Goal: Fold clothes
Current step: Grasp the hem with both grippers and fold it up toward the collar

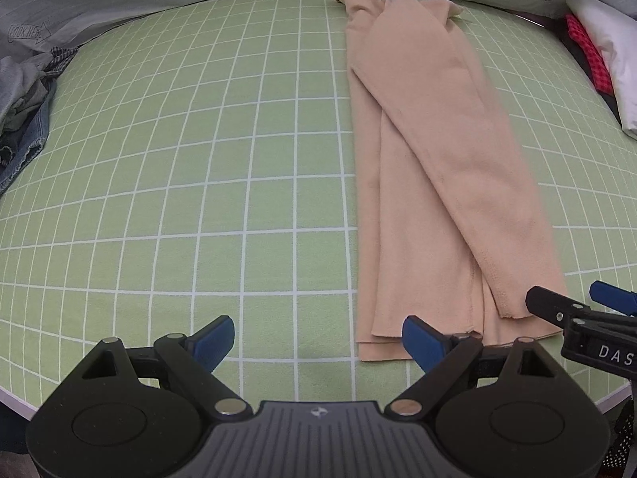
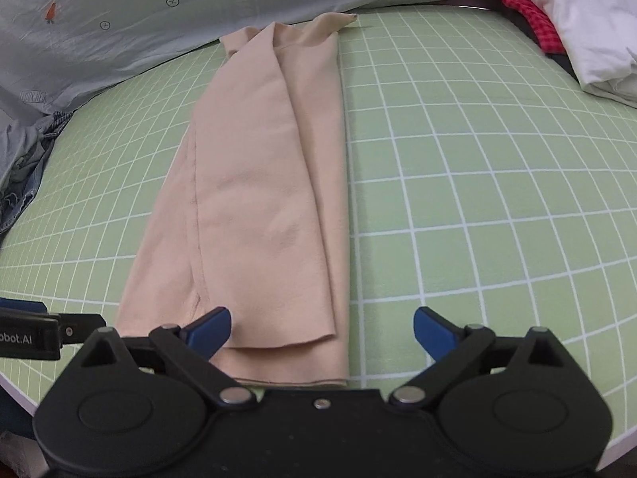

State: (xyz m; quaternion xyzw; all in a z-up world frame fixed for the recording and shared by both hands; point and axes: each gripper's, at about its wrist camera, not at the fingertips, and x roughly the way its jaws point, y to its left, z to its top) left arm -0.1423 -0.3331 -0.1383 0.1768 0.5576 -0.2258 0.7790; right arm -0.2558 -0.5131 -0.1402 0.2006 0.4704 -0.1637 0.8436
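Left wrist view: the left gripper (image 1: 314,338) hovers with jaws wide and empty, just left of the beige garment (image 1: 430,183), folded into 1 long strip on the green grid mat (image 1: 199,199).

Right wrist view: the right gripper (image 2: 322,328) stands with jaws wide over the strip's near hem, gripping nothing. I'd pinch both near corners evenly before folding away.

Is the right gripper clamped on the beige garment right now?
No. In the right wrist view the right gripper has its jaws wide apart, and the beige garment lies flat on the green grid mat beneath them.

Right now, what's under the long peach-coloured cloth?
The folded peach-coloured cloth lies on a green mat with white grid lines. Its own lower layers peek out at the near edge; anything else beneath is covered.
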